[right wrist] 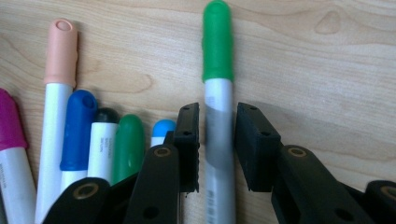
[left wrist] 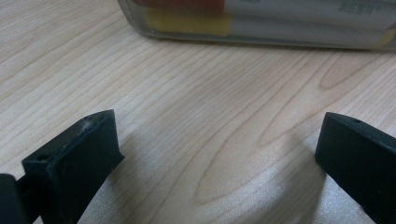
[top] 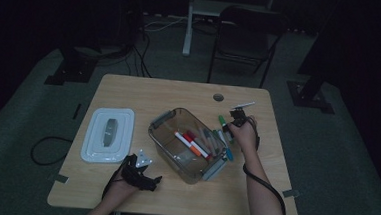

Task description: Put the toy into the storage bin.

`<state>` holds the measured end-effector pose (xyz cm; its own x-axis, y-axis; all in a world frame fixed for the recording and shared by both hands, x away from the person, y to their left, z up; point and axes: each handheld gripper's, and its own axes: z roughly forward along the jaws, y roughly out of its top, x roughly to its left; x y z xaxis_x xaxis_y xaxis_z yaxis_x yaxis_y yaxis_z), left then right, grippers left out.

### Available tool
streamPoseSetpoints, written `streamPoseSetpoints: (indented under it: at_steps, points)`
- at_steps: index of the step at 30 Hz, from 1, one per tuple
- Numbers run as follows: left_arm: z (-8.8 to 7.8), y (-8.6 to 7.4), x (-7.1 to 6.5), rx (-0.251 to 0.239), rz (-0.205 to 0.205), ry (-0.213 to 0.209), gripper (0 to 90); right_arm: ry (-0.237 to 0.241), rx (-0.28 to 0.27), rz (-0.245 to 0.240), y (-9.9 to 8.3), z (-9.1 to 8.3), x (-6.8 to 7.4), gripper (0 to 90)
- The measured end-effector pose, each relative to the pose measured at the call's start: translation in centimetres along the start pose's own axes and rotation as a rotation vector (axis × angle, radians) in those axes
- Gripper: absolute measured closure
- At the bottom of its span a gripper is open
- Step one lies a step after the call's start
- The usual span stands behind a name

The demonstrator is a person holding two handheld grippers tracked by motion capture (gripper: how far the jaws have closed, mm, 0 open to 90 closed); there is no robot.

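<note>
A white marker with a green cap (right wrist: 217, 46) lies on the wooden table (right wrist: 327, 70), pointing away from me. My right gripper (right wrist: 218, 144) straddles its barrel, one jaw on each side and very close, with a thin sliver of gap still visible. In the high view this gripper (top: 235, 121) is right of the clear plastic box (top: 165, 118), over the green marker (top: 222, 122). Several more markers (right wrist: 77, 130) lie side by side to its left. My left gripper (left wrist: 219, 154) stands open over bare wood just before the box wall (left wrist: 261, 39), with nothing between its jaws; in the high view the left gripper (top: 144, 177) rests at the table's front left.
The box holds several markers (top: 193, 145), red and orange among them. A white lid (top: 107, 135) lies flat at the left of the table. A cable hole (top: 218, 97) is near the far edge. A chair (top: 245, 35) stands behind the table.
</note>
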<state>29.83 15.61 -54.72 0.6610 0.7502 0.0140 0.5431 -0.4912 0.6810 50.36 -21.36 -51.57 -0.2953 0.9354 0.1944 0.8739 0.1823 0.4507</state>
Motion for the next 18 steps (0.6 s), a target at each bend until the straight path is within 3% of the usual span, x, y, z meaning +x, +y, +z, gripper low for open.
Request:
streamPoseSetpoints:
  at_steps: [5,7,10,18]
  points:
    - [0.0,0.0,0.0,0.0,0.0,0.0,0.6,-0.051,-0.007,-0.037,0.2,0.2,0.5,76.1]
    - [0.0,0.0,0.0,0.0,0.0,0.0,0.6,-0.053,-0.015,-0.023,0.1,0.2,0.5,76.7]
    - [0.0,0.0,0.0,0.0,0.0,0.0,0.6,-0.009,-0.002,0.022,-0.1,0.0,0.3,76.8]
    - [0.0,0.0,0.0,0.0,0.0,0.0,0.6,0.038,-0.027,0.06,-0.5,-2.2,-0.3,76.8]
